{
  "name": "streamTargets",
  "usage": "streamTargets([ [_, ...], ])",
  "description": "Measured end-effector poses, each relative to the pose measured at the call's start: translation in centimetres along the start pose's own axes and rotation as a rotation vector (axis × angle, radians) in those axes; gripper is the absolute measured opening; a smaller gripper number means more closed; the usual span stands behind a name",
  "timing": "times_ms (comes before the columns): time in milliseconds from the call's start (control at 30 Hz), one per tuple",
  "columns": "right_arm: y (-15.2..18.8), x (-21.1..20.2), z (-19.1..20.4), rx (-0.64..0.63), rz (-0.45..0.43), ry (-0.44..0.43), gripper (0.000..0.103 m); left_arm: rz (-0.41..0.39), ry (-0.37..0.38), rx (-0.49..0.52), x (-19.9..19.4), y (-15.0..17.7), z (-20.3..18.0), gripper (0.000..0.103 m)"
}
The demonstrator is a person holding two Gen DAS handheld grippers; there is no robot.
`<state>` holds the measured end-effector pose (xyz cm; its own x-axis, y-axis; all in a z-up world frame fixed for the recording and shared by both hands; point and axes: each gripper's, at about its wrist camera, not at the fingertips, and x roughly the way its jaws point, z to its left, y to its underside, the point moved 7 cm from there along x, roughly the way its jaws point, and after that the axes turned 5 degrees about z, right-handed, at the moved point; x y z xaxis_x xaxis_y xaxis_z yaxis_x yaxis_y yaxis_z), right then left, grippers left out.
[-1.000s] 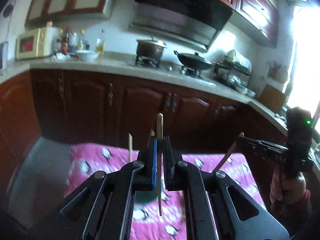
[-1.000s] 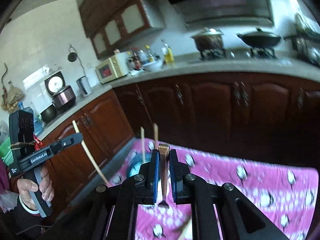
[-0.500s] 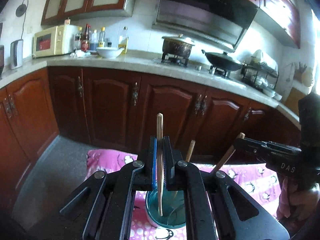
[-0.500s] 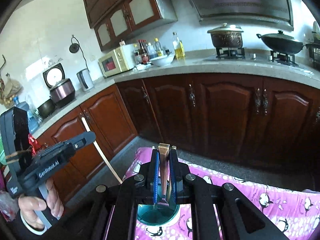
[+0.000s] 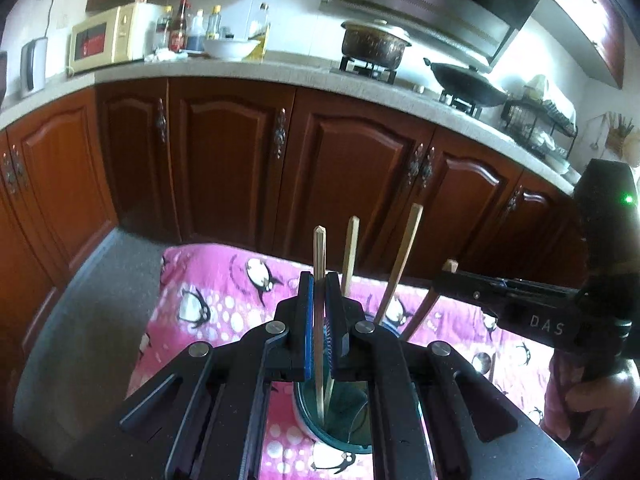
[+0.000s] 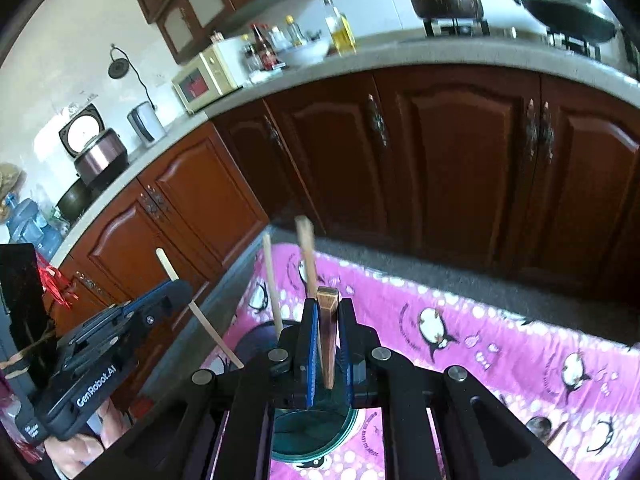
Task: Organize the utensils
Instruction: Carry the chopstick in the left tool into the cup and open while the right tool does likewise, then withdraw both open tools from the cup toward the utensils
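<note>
Both tongs hang over the teal cup (image 5: 336, 420), left tongs (image 5: 319, 312) pinching an upright chopstick (image 5: 319, 264), right tongs (image 6: 328, 340) pinching a dark-handled utensil (image 6: 328, 332)

Daylight is flooding in from the right of the left wrist view, blowing out the wall near the dish rack (image 5: 538, 120); fisheye curvature is bending the countertop (image 6: 400, 58); corners are vignetting black; lower cabinets (image 5: 224, 168) are sitting dim; chopsticks (image 6: 306, 248) are blurring slightly.

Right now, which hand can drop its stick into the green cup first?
Probably left: the left gripper has its chopstick tip inside the cup; the right gripper holds its wooden handle seemingly higher.
</note>
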<state>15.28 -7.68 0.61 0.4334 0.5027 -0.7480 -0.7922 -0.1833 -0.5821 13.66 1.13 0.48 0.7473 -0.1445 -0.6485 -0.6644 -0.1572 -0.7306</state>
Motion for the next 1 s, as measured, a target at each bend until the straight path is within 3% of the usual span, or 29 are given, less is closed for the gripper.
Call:
streamTargets([
  [200, 0.2, -0.4, -0.9, 0.022, -0.015, 0.008, 0.011, 0.021, -0.003, -0.012, 0.4, 0.4, 0.0, 0.005],
  [267, 0.5, -0.9, -0.9, 0.024, -0.027, -0.003, 0.037, 0.025, -0.004, -0.026, 0.3, 0.5, 0.2, 0.012],
  [300, 0.7, -1.2, -1.0, 0.026, -0.036, -0.005, 0.040, 0.027, 0.000, -0.035, 0.2, 0.7, 0.3, 0.022],
  [400, 1.4, -1.7, -1.1, 0.029, -0.038, -0.005, 0.041, 0.019, 0.012, -0.058, -0.4, 1.0, 0.4, 0.041],
  [667, 3.8, -3.9, -1.3, 0.035, -0.072, 0.031, 0.043, 0.008, -0.007, -0.049, -1.9, 2.4, -0.4, 0.052],
  [800, 4.8, -5.7, -1.2, 0.026, -0.116, 0.068, 0.045, -0.008, -0.023, -0.027, -2.8, 3.0, -1.8, 0.062],
  [933, 6.0, -7.5, -1.5, 0.031, -0.145, 0.112, 0.046, -0.022, -0.025, 0.005, -3.4, 3.7, -3.6, 0.065],
  [1000, 6.6, -8.3, -1.8, 0.042, -0.154, 0.119, 0.052, -0.019, -0.019, 0.021, -3.6, 4.1, -4.6, 0.066],
])
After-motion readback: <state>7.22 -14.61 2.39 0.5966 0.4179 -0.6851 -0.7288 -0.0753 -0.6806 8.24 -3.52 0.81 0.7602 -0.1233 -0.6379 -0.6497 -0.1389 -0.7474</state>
